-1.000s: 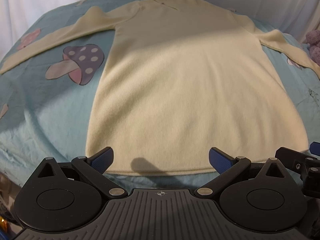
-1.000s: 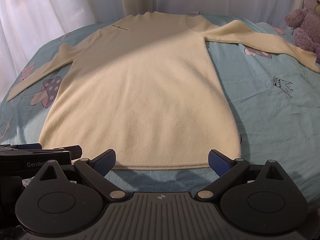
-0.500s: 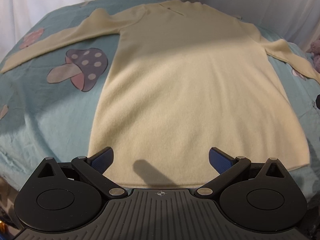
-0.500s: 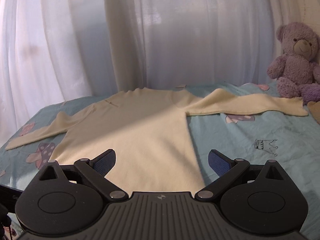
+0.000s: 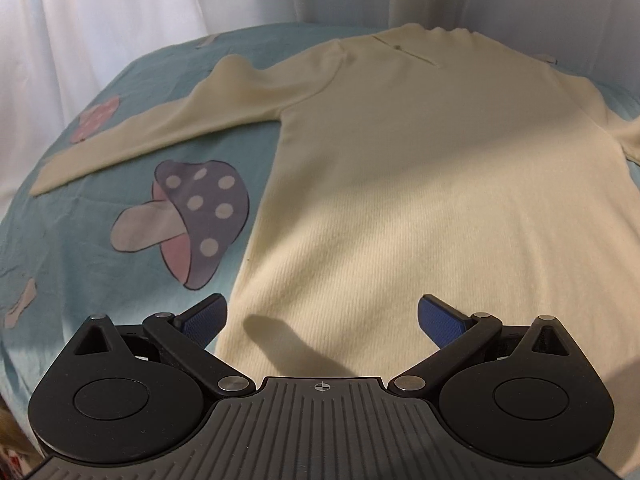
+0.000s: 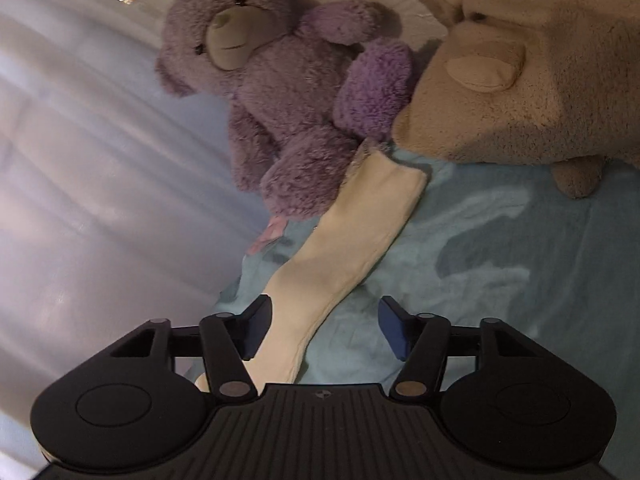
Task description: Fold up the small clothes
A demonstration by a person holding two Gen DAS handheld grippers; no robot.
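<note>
Cream sweater (image 5: 440, 184) lies spread flat on the bed, front down or up I cannot tell, its collar toward the white curtain (image 5: 120, 20); one sleeve (image 5: 168, 120) stretches out over the teal sheet (image 5: 60, 248) above a printed mushroom (image 5: 192, 216); the left hand-held gripper (image 5: 322, 316) hovers over the lower body of the sweater, jaws wide apart, holding nothing; the other sleeve (image 6: 352, 240) runs toward a purple teddy bear (image 6: 280, 80), its cuff just beside the bear's foot and a tan plush toy (image 6: 520, 60); the right hand-held gripper (image 6: 324, 328) sits over that sleeve, jaws spread with nothing in them.
</note>
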